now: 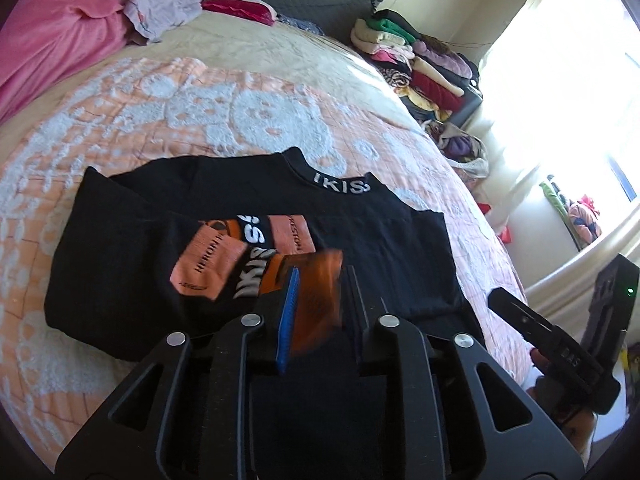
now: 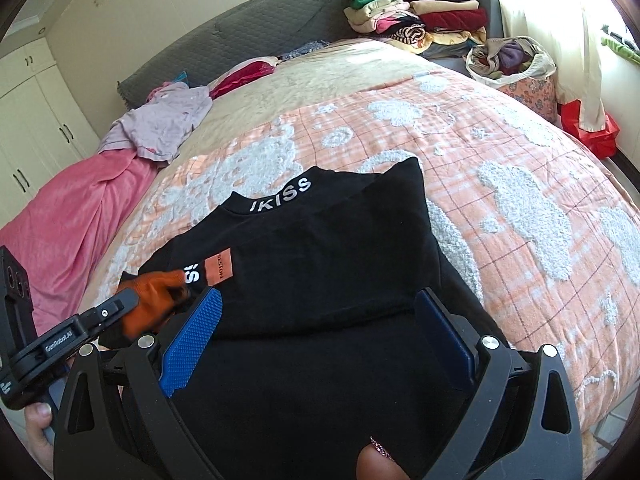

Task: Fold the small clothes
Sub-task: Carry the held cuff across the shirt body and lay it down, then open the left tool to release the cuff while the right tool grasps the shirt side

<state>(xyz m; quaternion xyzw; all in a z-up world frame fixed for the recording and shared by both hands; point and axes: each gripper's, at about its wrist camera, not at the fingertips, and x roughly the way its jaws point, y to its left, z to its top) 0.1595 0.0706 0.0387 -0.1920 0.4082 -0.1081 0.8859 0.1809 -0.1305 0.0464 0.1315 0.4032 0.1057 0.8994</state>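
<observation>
A small black shirt point(image 1: 224, 216) with orange patches and white "IKISS" lettering on the collar lies on the bed; it also shows in the right wrist view point(image 2: 328, 256). Its sides are folded inward. My left gripper point(image 1: 316, 300) is shut on the shirt's lower part, an orange-printed fold standing between the blue pads. From the right wrist view the left gripper point(image 2: 160, 300) holds that orange fold up at the left. My right gripper point(image 2: 320, 336) is open, its blue pads point(image 2: 192, 336) wide apart over the shirt's near hem.
The bed has an orange-and-white quilt point(image 2: 500, 168). A pink blanket point(image 1: 52, 36) and a lilac garment point(image 1: 156, 0) lie at the far left. A stack of folded clothes point(image 2: 420, 12) and a bag of clothes point(image 2: 516, 64) sit by the bright window.
</observation>
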